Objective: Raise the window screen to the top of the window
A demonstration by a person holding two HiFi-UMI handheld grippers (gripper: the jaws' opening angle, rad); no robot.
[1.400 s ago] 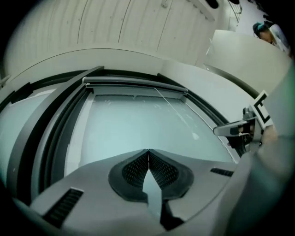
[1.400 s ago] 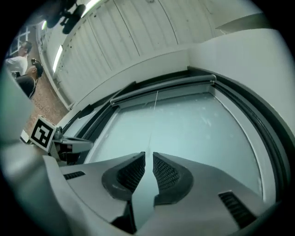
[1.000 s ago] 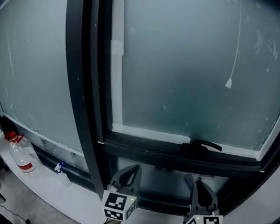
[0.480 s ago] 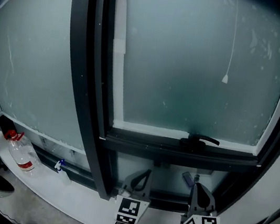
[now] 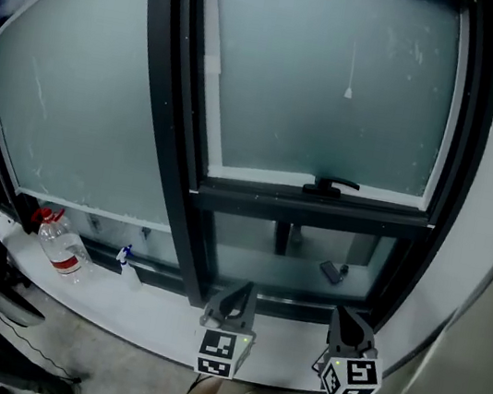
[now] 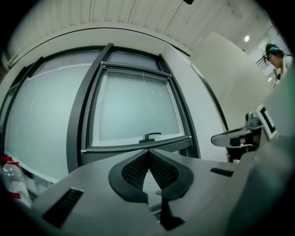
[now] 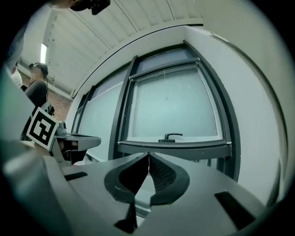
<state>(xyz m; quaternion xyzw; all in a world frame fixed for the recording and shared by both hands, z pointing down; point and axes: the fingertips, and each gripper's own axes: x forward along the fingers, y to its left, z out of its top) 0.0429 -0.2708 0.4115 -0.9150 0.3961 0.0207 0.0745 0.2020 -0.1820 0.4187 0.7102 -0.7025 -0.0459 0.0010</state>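
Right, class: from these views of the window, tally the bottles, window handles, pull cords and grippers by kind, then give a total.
Bottles: 2 (red-capped bottle, blue-topped bottle)
Window handle: 1
Pull cord: 1
Grippers: 2 (left gripper, right gripper)
Total: 6

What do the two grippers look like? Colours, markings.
Both alike: the left gripper and right gripper have dark tapered jaws with mesh-textured pads, a grey body, and a white marker cube with black square patterns. No cables visible.
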